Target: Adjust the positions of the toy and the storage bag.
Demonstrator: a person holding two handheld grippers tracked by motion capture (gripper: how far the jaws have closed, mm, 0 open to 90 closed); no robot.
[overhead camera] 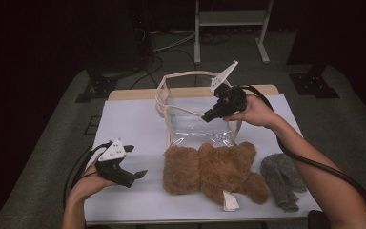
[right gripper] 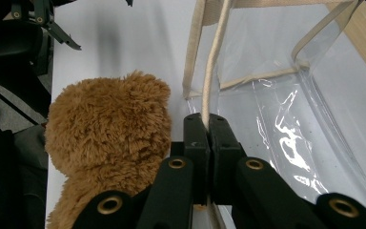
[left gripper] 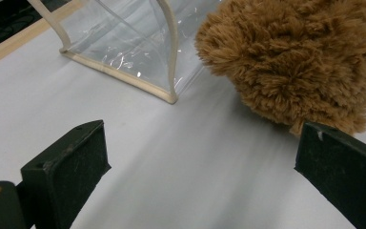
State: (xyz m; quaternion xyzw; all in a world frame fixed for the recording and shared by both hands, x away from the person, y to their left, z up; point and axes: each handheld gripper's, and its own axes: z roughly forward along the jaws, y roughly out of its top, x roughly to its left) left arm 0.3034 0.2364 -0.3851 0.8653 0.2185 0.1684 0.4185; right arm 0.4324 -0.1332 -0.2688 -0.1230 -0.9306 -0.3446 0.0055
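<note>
The right gripper (right gripper: 208, 125) had its jaws pressed together on the cream strap (right gripper: 213, 62) of the clear plastic bag (right gripper: 286, 95), pinching the thin cord between the two pads. In the high view that gripper (overhead camera: 208, 116) hung above the bag's (overhead camera: 195, 126) open top, held by the right hand (overhead camera: 255, 110), with the strap (overhead camera: 183, 110) running from its tip back across the bag. The bag stood upright near the far edge of the white table (overhead camera: 133, 129), its cream-edged rim open.

The left gripper (left gripper: 200, 162) had its jaws spread wide with nothing between them, only bare table (left gripper: 181, 157) beneath. In the high view it (overhead camera: 134, 177) sat low over the near left part of the table, held by the left hand (overhead camera: 88, 183), pointing toward the brown teddy bear (overhead camera: 214, 171) and a short way off from it.

The teddy bear lay flat just in front of the bag, touching its near side, with a white tag (overhead camera: 230, 201) at its lower edge. From the left gripper view its fuzzy head (left gripper: 290, 62) lay just beside the bag's corner (left gripper: 169, 93). A grey knitted cloth (overhead camera: 282, 179) lay to the right of the bear, near the table's right edge.
</note>
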